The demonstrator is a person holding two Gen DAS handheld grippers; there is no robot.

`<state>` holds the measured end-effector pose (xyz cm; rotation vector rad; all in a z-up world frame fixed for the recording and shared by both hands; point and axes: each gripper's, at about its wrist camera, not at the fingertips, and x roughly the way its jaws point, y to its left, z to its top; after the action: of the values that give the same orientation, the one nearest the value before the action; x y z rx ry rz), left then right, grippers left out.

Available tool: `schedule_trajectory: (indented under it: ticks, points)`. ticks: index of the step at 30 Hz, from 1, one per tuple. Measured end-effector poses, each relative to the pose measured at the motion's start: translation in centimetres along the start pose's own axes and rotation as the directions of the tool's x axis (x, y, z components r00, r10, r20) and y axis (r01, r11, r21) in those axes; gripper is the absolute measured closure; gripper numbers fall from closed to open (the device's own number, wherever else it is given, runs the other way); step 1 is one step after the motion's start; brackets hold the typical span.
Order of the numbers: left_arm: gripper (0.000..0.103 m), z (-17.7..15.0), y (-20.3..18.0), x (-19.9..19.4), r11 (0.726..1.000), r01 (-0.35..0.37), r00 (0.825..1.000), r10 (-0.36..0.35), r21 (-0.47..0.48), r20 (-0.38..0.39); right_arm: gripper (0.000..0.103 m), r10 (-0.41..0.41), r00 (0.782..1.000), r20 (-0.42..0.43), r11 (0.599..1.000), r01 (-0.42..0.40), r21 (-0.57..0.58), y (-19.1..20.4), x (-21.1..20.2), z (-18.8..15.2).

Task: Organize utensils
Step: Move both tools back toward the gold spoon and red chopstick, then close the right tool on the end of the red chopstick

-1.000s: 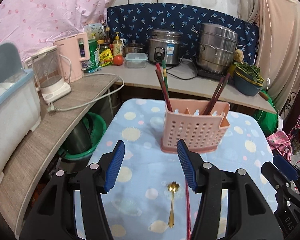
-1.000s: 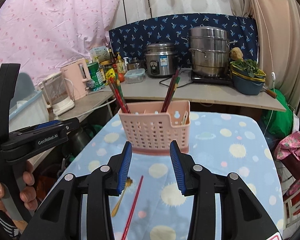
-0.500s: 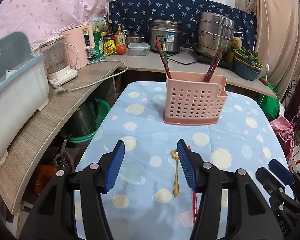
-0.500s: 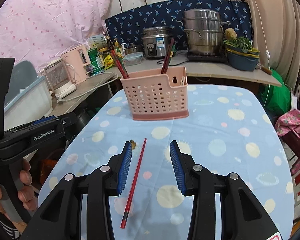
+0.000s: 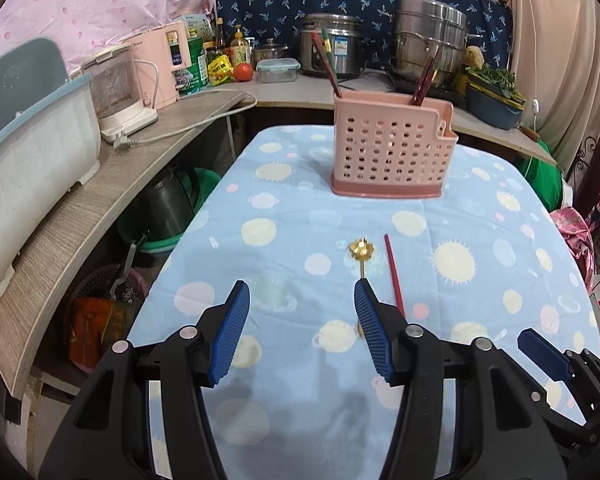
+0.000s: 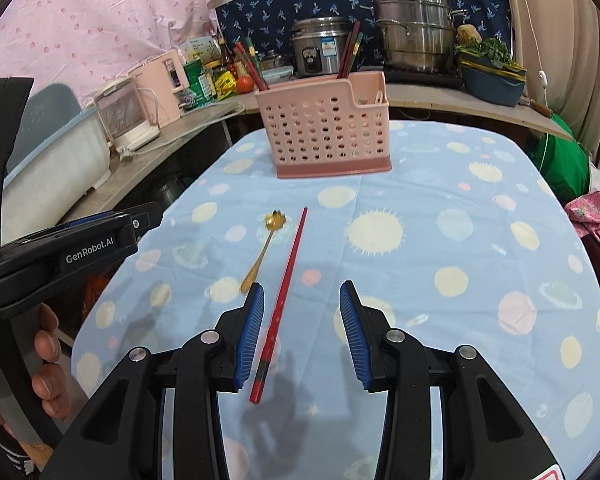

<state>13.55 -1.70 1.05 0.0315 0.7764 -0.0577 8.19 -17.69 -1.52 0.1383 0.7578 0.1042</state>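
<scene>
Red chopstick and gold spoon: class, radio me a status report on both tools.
Left tool open, empty. Right tool open, straddling the red chopstick on the cloth. Gold spoon lies beside it. Pink holder ahead, nothing between.

Your left gripper [image 5: 300,320] fills the bottom of its own view, blue-padded jaws spread wide and holding nothing. Your right gripper [image 6: 302,322] sits the same at bottom centre of its view, jaws apart. Your left hand [image 6: 40,372] grips its handle at lower left.
</scene>
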Motion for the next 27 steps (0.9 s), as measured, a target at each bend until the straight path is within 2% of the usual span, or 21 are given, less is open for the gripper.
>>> schedule_trajectory:
  ticks: [13, 27]
  points:
    - [0.051, -4.4, 1.4, 1.8, 1.0, -0.019, 0.997, 0.019, -0.002, -0.08, 0.064, 0.029, 0.996, -0.082, 1.0, -0.029, -0.001, 1.4, 2.5, -3.4]
    - [0.051, -6.1, 2.3, 3.2, 0.999, -0.029, 0.991, 0.027, -0.015, -0.132, 0.064, 0.051, 0.988, -0.146, 0.998, -0.057, -0.037, 3.9, 5.3, -5.1]
